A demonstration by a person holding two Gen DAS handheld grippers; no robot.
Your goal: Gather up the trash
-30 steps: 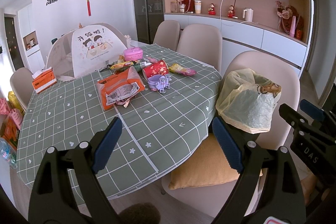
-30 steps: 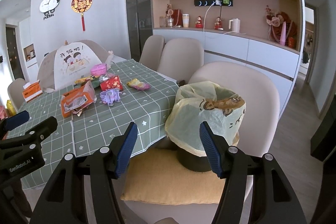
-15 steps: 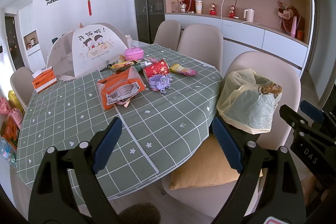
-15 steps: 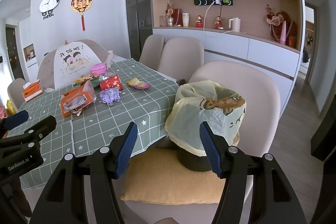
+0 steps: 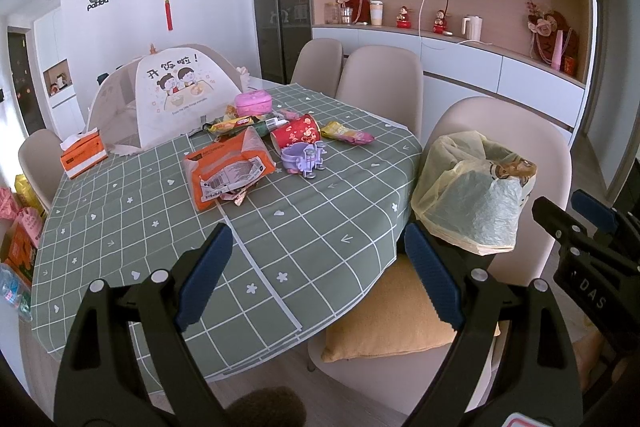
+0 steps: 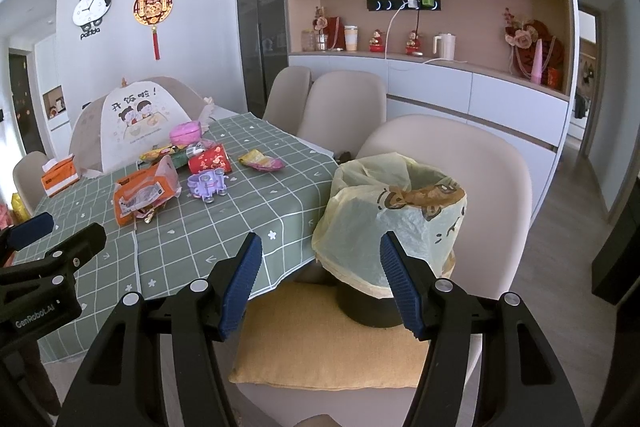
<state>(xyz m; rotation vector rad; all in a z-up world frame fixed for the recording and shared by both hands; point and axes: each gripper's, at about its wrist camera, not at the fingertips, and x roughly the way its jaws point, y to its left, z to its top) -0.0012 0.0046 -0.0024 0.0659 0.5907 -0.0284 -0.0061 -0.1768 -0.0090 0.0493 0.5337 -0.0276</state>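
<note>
Left tongs spread wide, nothing between the blue pads; right tongs likewise spread and empty. Both were held short of the near edge of the counter, level and pointing forward across it, the left one aimed over the green checked cloth, the right one aimed at the lined trash bin standing on the cushioned chair just beside the counter's right edge. Each pair of tongs showed at the margin of the other's view, side by side and apart. Trash lay in a loose cluster on the far half of the counter: an orange torn packet nearest, a red cup on its side behind it, a yellow-pink snack wrapper to the right, and more wrappers further back. A purple toy and a pink box sat among them; whether these counted as trash could not be told. Judged step: approach, no item yet picked up, the task looking barely begun. Next move would call for reaching one pair of tongs well forward to the cluster, likely the orange packet first, pinching an edge of the thin film, then carrying it right to the bin's open mouth.
</note>
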